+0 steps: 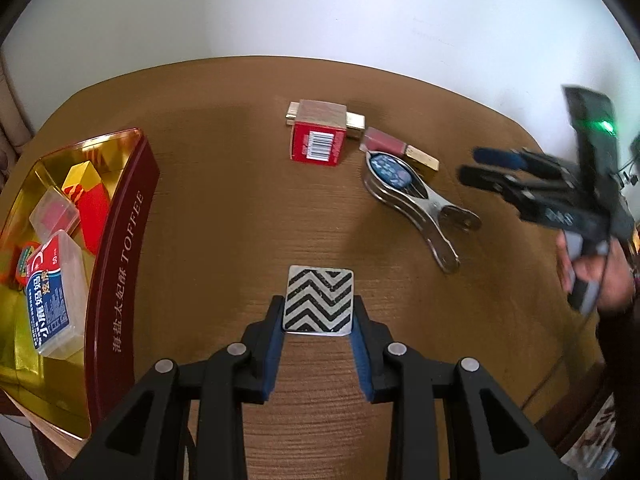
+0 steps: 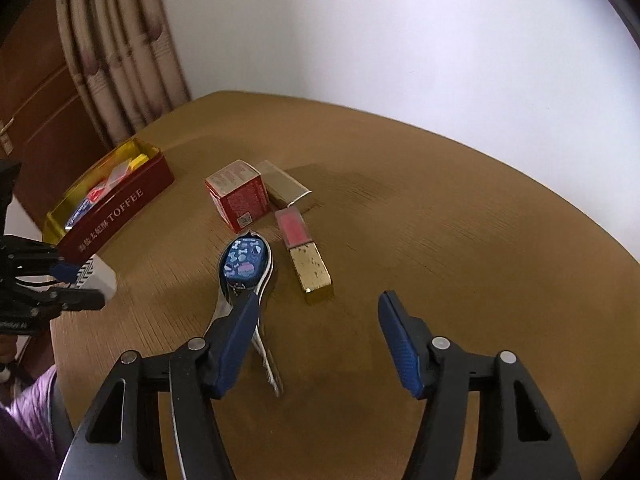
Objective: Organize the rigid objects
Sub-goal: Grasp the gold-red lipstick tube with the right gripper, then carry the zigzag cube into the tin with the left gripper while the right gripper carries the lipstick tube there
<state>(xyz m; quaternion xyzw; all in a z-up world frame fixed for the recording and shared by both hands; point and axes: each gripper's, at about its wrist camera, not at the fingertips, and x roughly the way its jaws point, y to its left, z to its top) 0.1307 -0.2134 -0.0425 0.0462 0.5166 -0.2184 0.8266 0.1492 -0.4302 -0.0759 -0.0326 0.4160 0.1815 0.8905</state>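
Chevron box: a small box (image 1: 319, 300) with a black-and-white zigzag top sits between the blue pads of the left gripper (image 1: 319, 322), pressed from both sides; it is at the near middle of the round brown table (image 1: 224, 216).
Same box, right wrist view: its white side (image 2: 99, 278) shows here, which the left wrist view hides; whether it rests on the table or is lifted I cannot tell.
Left gripper: jaws narrowed onto the chevron box; from the right wrist view it appears at the left edge (image 2: 78, 286).
Right gripper: jaws spread wide and holding nothing (image 2: 316, 336), hovering above the table; in the left wrist view it is blurred at the far right (image 1: 486, 168), with the person's hand (image 1: 600, 276) behind it.
Nail clipper: a steel clipper with a blue patterned pad (image 2: 244, 268) lies just beyond the right gripper's left finger; the left wrist view shows its splayed handles (image 1: 420, 196).
Lip gloss: a pink tube with a gold cap (image 2: 304, 252) lies just beside the clipper, on its right.
Red carton: a small red box (image 1: 318, 138) with a barcode facing the left camera; the right wrist view shows its printed side and a QR code (image 2: 238, 196).
Gold box: a flat gold pack (image 2: 284, 186) lies behind the carton, touching it.
Toffee tin: an open dark red tin lettered TOFFEE (image 1: 120, 264) stands at the table's left edge, gold inside; only the left wrist view shows its contents clearly, a clear floss-pick case (image 1: 54, 292) and a red-and-gold block (image 1: 88, 196) among them.
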